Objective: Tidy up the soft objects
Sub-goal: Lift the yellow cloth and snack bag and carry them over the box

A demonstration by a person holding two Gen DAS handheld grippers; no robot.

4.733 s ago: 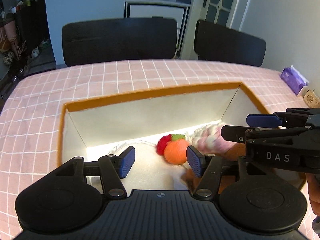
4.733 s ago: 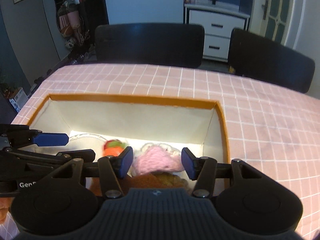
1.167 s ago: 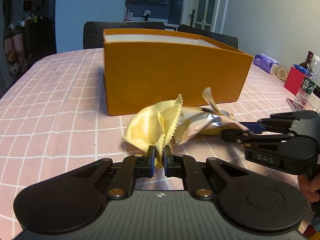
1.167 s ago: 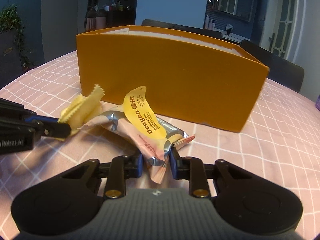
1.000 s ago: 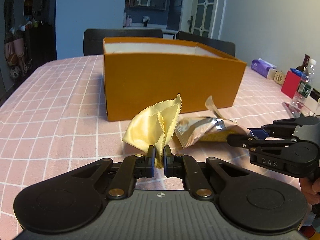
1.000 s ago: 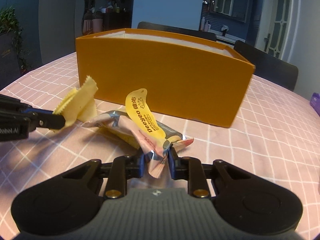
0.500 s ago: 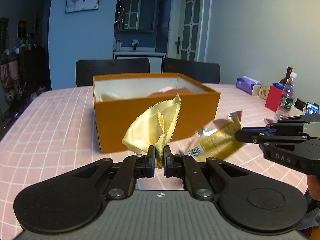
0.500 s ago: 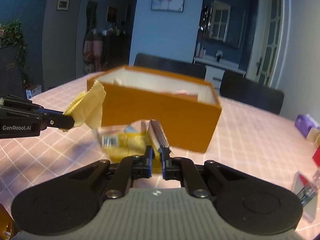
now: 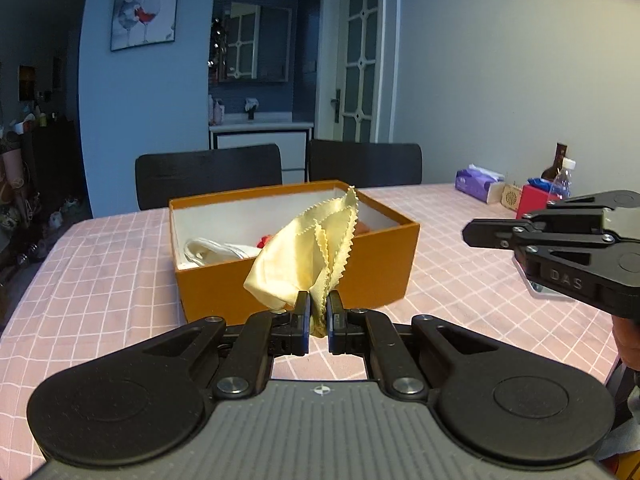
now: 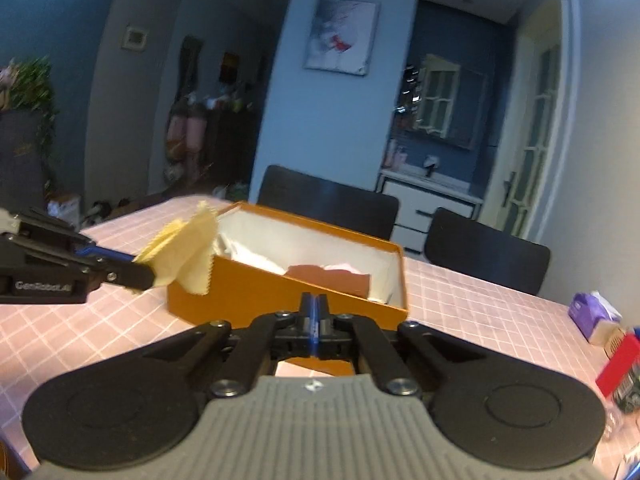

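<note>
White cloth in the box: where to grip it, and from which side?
Pinch the raised, rumpled fold on top of the white cloth, coming straight down from above. It lies bunched low in the left end of the orange box, close to the walls, which look likely to block a sideways approach.
</note>
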